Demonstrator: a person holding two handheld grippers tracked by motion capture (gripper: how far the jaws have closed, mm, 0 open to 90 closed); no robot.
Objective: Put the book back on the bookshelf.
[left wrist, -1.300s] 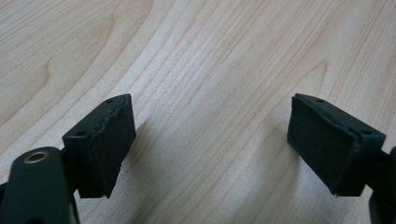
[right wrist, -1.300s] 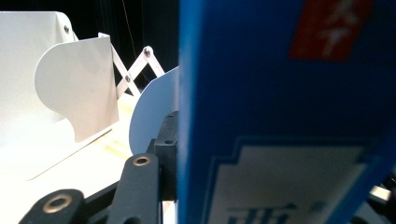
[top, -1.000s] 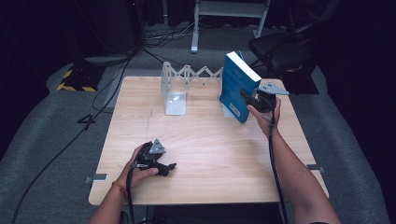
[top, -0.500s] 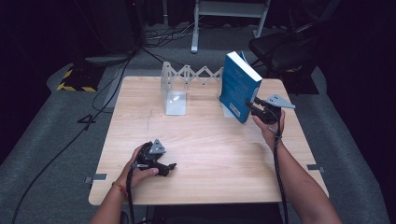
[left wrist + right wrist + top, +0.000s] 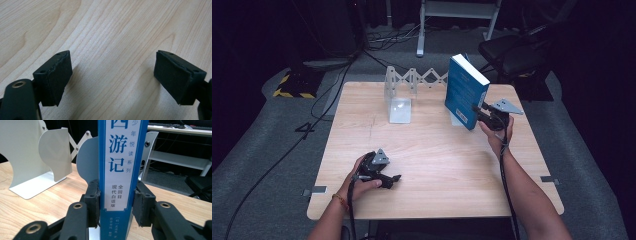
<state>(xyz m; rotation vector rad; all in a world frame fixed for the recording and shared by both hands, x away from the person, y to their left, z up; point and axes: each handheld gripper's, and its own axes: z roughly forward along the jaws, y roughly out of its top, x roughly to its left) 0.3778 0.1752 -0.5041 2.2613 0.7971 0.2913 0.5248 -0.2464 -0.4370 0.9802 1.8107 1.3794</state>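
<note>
The blue book [image 5: 465,92] stands upright near the far right corner of the worktop [image 5: 437,150], tilted a little, its foot just in front of the right end of the folding white book rack [image 5: 409,90] that runs along the far edge. The right gripper [image 5: 480,113] comes at it from the right edge and clasps the spine low down; in the right gripper view its jaws have just been closing and the pads [image 5: 93,202] press on both sides of the book [image 5: 120,170], so the hold looks firm. Little room is left between the book and the right edge, while the whole middle of the worktop lies open. The left gripper [image 5: 393,179] rests near the near edge, left of centre, held by the person's left hand [image 5: 362,176]; its jaws stand wide apart over bare wood with nothing between the pads [image 5: 53,77]. The book's foot is hidden behind the gripper in the right gripper view, and its top is cut off there. The rack's plates [image 5: 30,157] are partly covered by the book. The worktop is pale wood with visible grain; around it lie grey floor, dark cables, a chair [image 5: 512,55] and a striped yellow-black block [image 5: 292,85].
</note>
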